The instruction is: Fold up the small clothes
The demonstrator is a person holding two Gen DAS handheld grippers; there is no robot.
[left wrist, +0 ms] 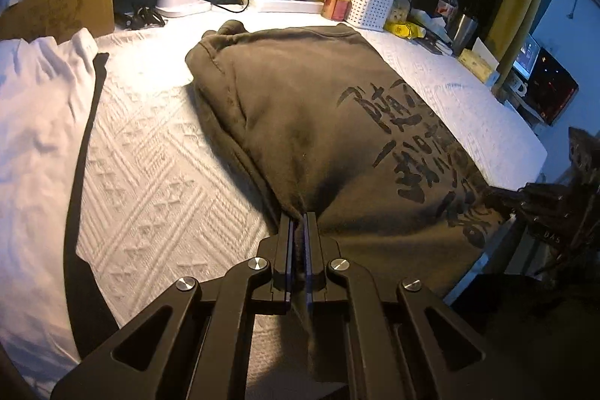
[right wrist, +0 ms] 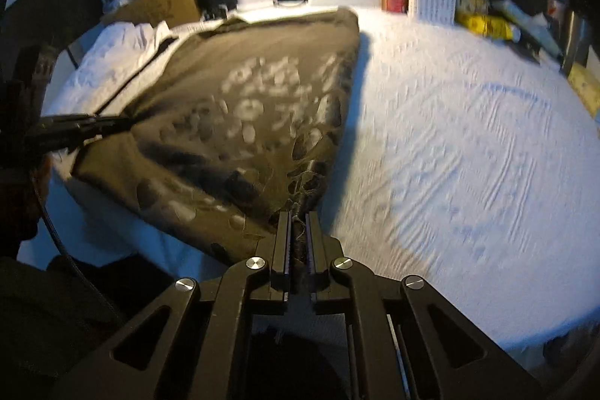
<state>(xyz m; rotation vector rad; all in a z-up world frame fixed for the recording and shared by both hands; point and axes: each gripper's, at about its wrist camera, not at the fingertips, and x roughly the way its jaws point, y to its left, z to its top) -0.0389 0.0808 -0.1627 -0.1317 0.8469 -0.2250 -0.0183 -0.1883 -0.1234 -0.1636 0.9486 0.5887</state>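
Olive sweatshirt [left wrist: 300,122] lies mid-frame on the white bed [left wrist: 157,182], both grippers, left [left wrist: 299,218] and right [right wrist: 299,217], with fingers clamped on its near hem, likely ready to carry it forward for a fold.

A white perforated basket [left wrist: 369,2], red tin [left wrist: 335,6] and cardboard box [left wrist: 56,6] line the table's far edge.

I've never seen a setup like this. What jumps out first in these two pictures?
The big olive-brown sweatshirt with dark printed lettering dominates, spread over the white textured bedspread. Both black two-finger grippers are clamped on its near edge, the left gripper at one corner and the right gripper at the other. Behind it, a white perforated plastic basket stands among clutter along the far side, and a white garment lies to the left.
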